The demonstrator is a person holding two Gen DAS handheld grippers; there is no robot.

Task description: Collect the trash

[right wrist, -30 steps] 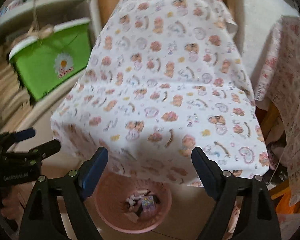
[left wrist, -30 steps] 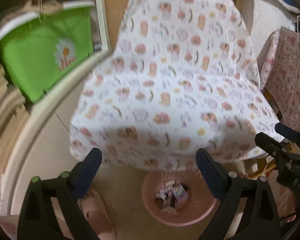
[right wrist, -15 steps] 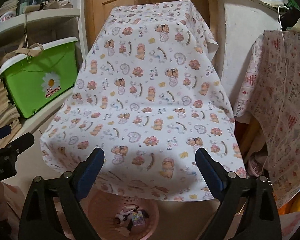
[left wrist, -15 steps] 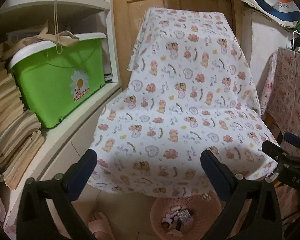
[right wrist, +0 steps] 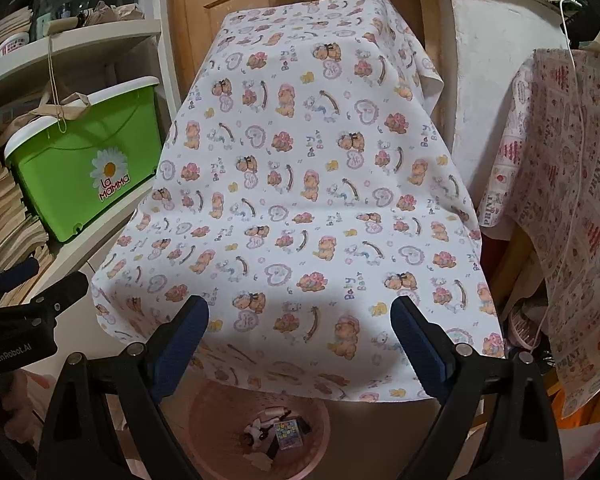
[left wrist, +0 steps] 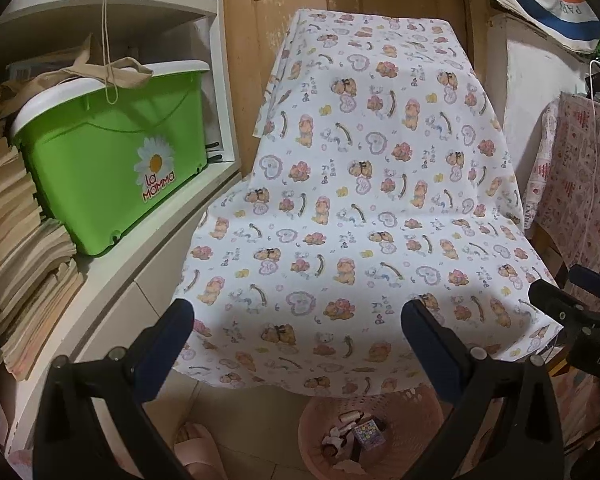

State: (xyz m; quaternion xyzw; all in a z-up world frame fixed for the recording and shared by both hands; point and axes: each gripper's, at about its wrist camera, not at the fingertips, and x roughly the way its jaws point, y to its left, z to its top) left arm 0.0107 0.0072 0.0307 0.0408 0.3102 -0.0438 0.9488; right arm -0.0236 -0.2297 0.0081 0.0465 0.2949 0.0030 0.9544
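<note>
From the left wrist view, the left tongs stand spread wide with nothing between the blue pads, held above the front edge of a table draped in a white bear-print cloth. Below that edge, on the floor, sits a pink perforated basket, partly hidden by the cloth; inside it lie bits of trash, including a small printed carton and pale crumpled scraps. A pink slipper rests on the floor left of the basket. On a white shelf to the left stands a green tub with a white rim and a daisy label; its contents cannot be seen. The right tongs show at the right edge. From the right wrist view, the right tongs are likewise released and empty over the cloth. The pink basket lies directly beneath, holding the carton and scraps of trash. The green tub sits at left, with the left tongs below it.
</note>
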